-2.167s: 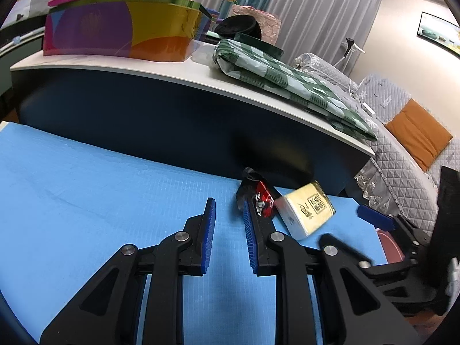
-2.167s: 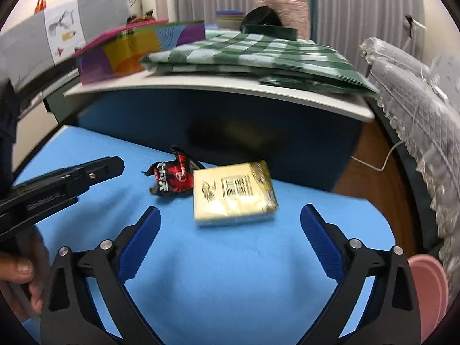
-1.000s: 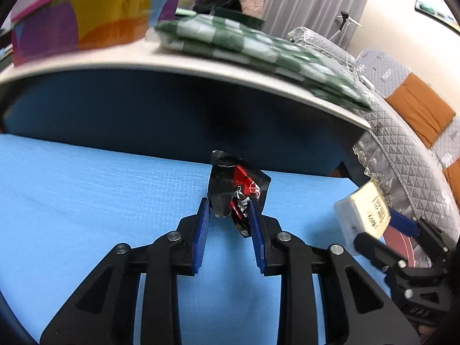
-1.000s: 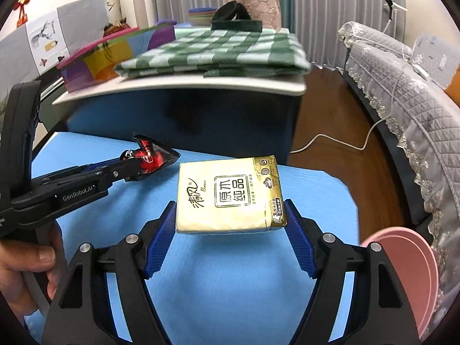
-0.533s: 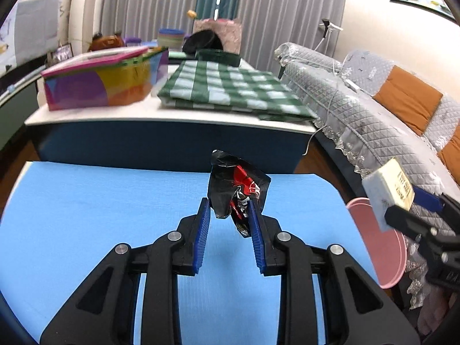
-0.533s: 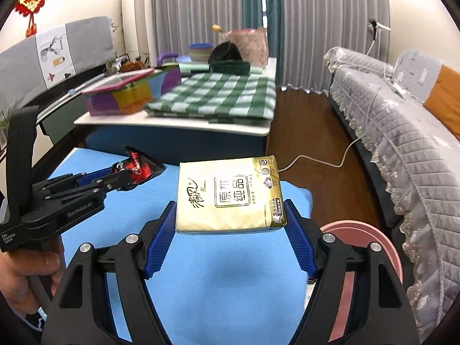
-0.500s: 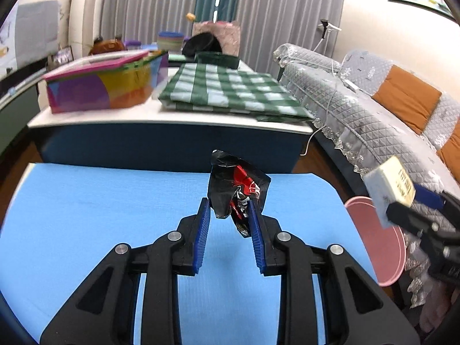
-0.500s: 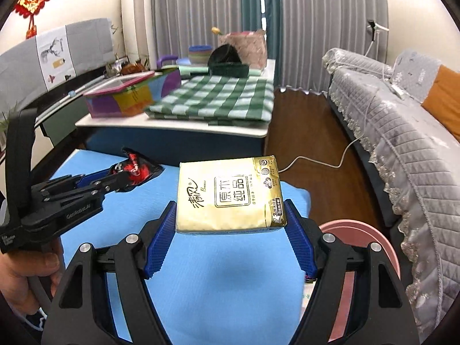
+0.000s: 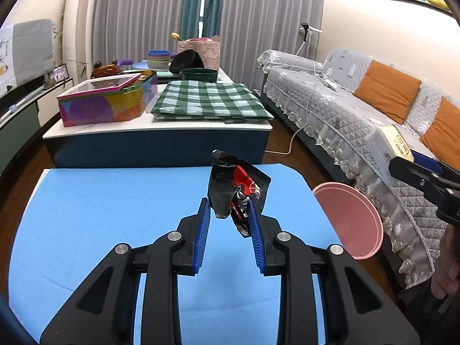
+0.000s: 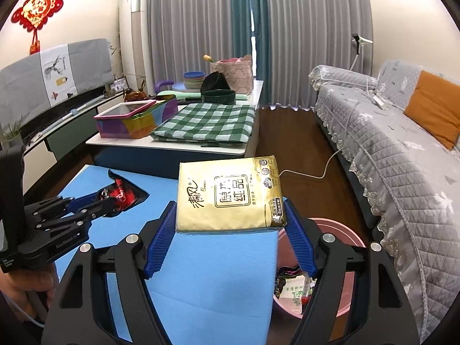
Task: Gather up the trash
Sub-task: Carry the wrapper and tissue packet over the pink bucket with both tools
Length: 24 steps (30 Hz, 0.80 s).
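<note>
A black and red crumpled wrapper (image 9: 235, 192), a pale gold tissue pack (image 10: 230, 195) with dark lettering, a plain blue mat (image 9: 100, 207), a pink bin (image 10: 352, 240), and a green-and-white checked cloth (image 9: 207, 100).

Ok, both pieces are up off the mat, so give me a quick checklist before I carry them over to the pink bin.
1. Left hand-held gripper shut on the wrapper: ok, both pads touch it, though most of it sticks out past the tips.
2. Right hand-held gripper shut on the tissue pack: ok, held level by its two sides.
3. Both items clear of the blue mat: ok.
4. Bin within view: ok, on the floor just off the mat's right edge, below the right hand-held gripper.
5. Room left in the bin: cannot tell, some trash already lies in it and the gripper hides much of it.
6. Wrapper empty, nothing to spill: cannot tell.
</note>
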### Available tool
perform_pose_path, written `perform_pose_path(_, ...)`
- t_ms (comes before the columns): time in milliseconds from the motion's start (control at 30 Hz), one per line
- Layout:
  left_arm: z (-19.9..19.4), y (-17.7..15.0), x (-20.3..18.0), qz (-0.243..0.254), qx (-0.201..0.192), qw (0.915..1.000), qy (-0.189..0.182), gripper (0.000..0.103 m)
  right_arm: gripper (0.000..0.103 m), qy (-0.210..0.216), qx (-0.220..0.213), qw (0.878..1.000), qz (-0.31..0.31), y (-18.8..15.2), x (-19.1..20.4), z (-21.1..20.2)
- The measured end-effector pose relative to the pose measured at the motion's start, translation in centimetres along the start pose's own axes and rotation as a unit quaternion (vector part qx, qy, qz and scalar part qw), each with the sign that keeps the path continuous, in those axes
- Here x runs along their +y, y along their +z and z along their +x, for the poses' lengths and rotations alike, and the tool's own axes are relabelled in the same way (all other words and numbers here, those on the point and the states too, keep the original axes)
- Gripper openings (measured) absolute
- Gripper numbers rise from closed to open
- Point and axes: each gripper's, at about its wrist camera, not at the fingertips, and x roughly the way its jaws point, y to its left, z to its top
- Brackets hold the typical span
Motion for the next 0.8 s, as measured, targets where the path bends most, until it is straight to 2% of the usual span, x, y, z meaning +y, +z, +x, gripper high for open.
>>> perform_pose_path(133,-0.2,-1.4,-1.0,0.011,-0.006,0.9999,-0.001,0.027,0.072,-0.005,0.0,1.0,0.021,-2.2,-1.2,0.4)
perform_pose_path(300,0.3,-3.5,-1.6,0.007,-0.005,0.9999,-0.011,0.027,0.072,-0.029,0.012,0.999,0.01,-4.0,-2.2,1.3)
perform_pose_path(467,1.7,-4.1,-2.1,0.009,0.006,0.9998,-0.016,0.027,0.072,-0.04,0.019,0.999,0.016,-4.5,-3.1,1.9)
perform_pose_path(800,2.6,-4.3,-3.5,0.021,0.004,0.9995,-0.023,0.027,0.072,-0.062,0.012,0.998,0.021,-4.2,-4.4,2.3)
